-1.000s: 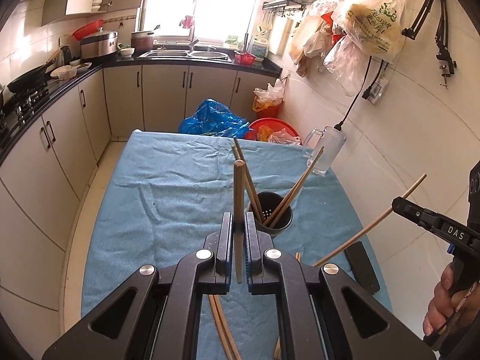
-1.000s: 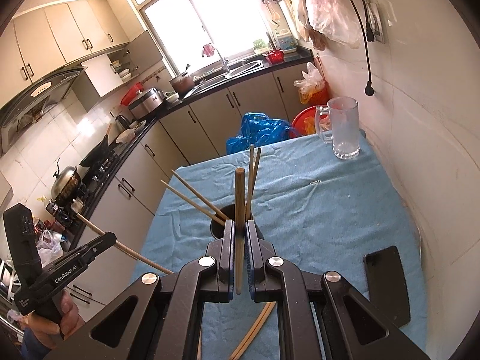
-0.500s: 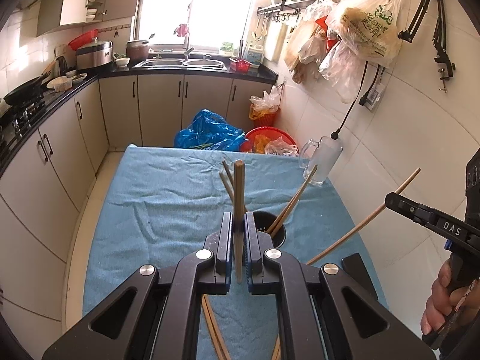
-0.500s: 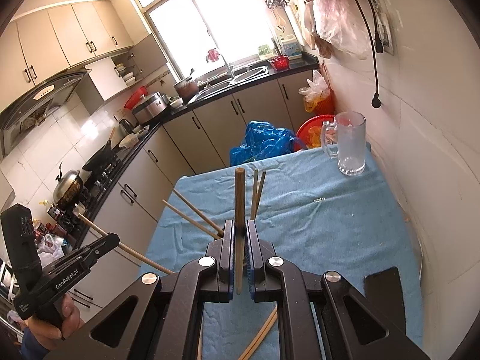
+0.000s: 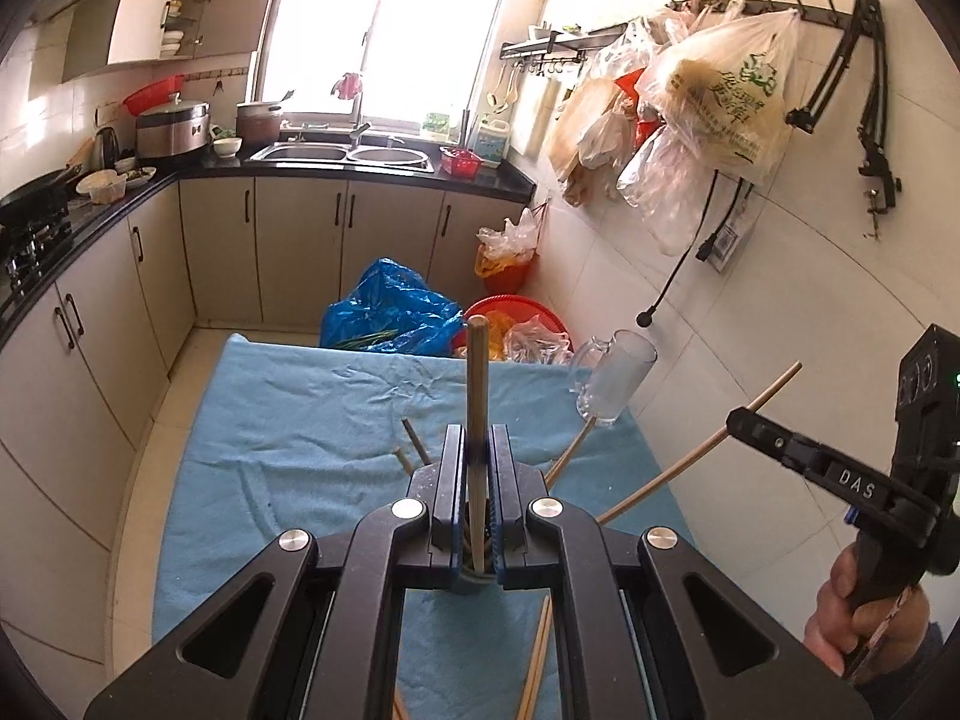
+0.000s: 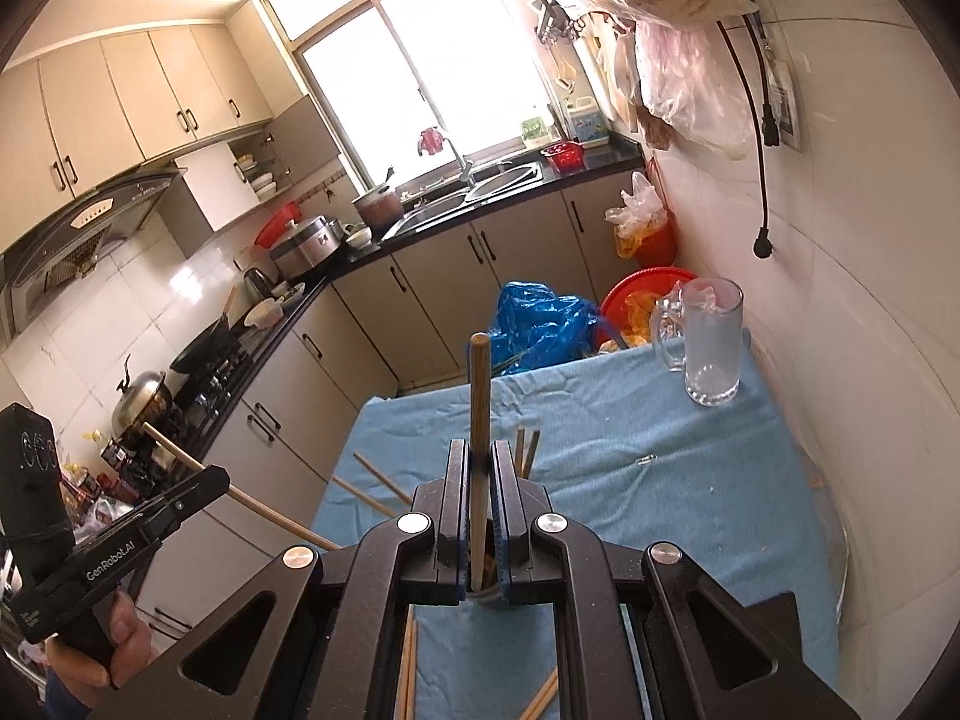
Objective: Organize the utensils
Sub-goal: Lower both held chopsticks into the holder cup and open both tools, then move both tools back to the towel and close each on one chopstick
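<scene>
My left gripper (image 5: 478,450) is shut on a wooden chopstick (image 5: 477,384) that stands upright between its jaws. My right gripper (image 6: 479,468) is shut on another wooden chopstick (image 6: 479,396). Each gripper also shows in the other's view, the right one (image 5: 840,474) at the right edge and the left one (image 6: 120,546) at the lower left. The black utensil holder is almost hidden under the jaws; several chopstick ends (image 5: 414,444) stick out of it (image 6: 528,450). Loose chopsticks (image 5: 537,660) lie on the blue cloth (image 5: 300,420) below.
A glass mug (image 6: 708,348) stands at the table's far right corner, also in the left wrist view (image 5: 612,384). A black phone (image 6: 798,648) lies near the right edge. Blue bag (image 5: 390,312) and red basin (image 5: 516,312) sit on the floor beyond. The tiled wall runs along the right.
Both grippers have risen and moved forward over the holder, each still gripping its chopstick. The holder has slid under the jaws out of sight.
</scene>
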`<state>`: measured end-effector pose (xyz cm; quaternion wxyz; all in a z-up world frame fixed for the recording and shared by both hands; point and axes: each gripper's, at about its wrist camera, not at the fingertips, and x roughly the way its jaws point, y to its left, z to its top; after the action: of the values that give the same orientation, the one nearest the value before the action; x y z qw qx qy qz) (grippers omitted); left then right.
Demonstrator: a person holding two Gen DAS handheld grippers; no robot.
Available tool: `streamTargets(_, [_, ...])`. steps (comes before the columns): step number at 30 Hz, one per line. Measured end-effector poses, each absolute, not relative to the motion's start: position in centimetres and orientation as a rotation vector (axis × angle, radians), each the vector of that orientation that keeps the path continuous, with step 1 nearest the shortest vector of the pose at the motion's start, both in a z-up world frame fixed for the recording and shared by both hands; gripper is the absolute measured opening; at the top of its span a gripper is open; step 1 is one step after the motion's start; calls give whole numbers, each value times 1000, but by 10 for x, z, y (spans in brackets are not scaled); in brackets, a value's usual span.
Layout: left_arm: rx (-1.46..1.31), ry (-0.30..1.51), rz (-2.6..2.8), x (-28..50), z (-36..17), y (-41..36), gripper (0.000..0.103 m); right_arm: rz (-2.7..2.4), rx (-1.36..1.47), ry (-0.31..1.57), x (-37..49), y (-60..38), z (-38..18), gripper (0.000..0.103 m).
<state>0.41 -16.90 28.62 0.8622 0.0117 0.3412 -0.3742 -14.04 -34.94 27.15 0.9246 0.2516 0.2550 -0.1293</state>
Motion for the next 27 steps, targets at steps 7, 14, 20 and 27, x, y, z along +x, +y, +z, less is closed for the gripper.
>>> streamTargets(7, [11,786,-746,25,252,-189,6,-279,527,563,-113,-356,250,7])
streamTargets(14, [27,853,-729,31,220,-197,6,-281,548,650,-89,-367,215,7])
streamTargets(20, [46,866,-702,34,206,-200,6,-261,549,706,-79,-368,194,8])
streamTargets(27, [12,833,-700,32,220,-191,23,-246,498,681,-83,-360,206,21])
